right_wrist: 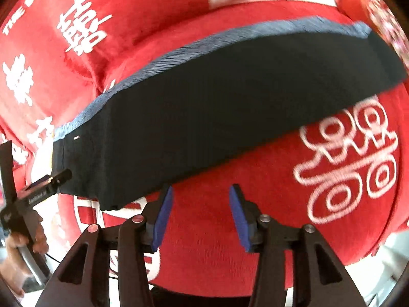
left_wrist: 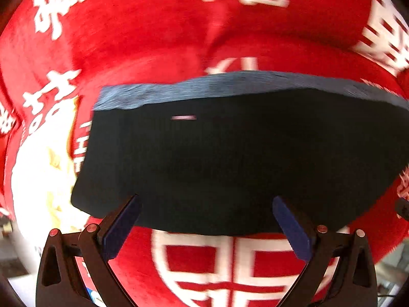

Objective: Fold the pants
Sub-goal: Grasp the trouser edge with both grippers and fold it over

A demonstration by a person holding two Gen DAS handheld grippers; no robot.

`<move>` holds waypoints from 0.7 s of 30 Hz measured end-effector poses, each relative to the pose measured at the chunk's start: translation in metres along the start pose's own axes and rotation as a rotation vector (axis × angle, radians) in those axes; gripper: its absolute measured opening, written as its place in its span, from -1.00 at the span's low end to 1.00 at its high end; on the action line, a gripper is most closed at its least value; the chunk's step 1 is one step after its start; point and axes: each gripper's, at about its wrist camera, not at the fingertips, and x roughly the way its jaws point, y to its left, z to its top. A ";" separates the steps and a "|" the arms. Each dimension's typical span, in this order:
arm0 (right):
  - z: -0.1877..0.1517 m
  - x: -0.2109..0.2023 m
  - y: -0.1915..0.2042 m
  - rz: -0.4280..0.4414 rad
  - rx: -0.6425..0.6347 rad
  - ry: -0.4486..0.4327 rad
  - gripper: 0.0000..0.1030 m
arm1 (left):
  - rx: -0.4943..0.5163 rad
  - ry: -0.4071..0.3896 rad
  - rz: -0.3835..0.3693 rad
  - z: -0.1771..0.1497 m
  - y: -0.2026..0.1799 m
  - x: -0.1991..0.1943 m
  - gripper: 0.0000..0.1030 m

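Both grippers are hovering with jaws apart and empty: the left gripper point(left_wrist: 206, 208) over the near edge of the folded pants point(left_wrist: 230, 153), the right gripper point(right_wrist: 202, 199) just short of it. Beyond, the pants are lying crosswise on the red blanket point(right_wrist: 230, 230).

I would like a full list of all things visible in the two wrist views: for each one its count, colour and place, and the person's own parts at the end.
pants: one, black with a grey-blue band along the far edge, lying folded flat on the red blanket, in the middle of both views.
red blanket: one, red with white characters, under the pants and filling most of both views.
left gripper: one, black with blue pads, open, nothing between its fingers, above the near edge of the pants.
right gripper: one, black with blue pads, open and empty, above the blanket beside the pants' near edge.
hand: one, holding the left gripper's handle, at the left edge of the right wrist view.
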 end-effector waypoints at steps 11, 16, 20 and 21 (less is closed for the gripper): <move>0.002 -0.023 -0.090 -0.001 0.182 -0.023 -0.03 | 0.128 0.005 -0.084 0.012 -0.124 -0.022 1.00; 0.011 -0.039 -0.140 -0.010 0.238 -0.043 -0.02 | 0.174 0.006 -0.102 0.024 -0.178 -0.027 1.00; 0.017 -0.048 -0.174 -0.005 0.291 -0.059 -0.02 | 0.221 0.014 -0.109 0.034 -0.218 -0.024 1.00; 0.019 -0.050 -0.184 -0.003 0.308 -0.063 -0.02 | 0.235 0.014 -0.110 0.037 -0.228 -0.023 1.00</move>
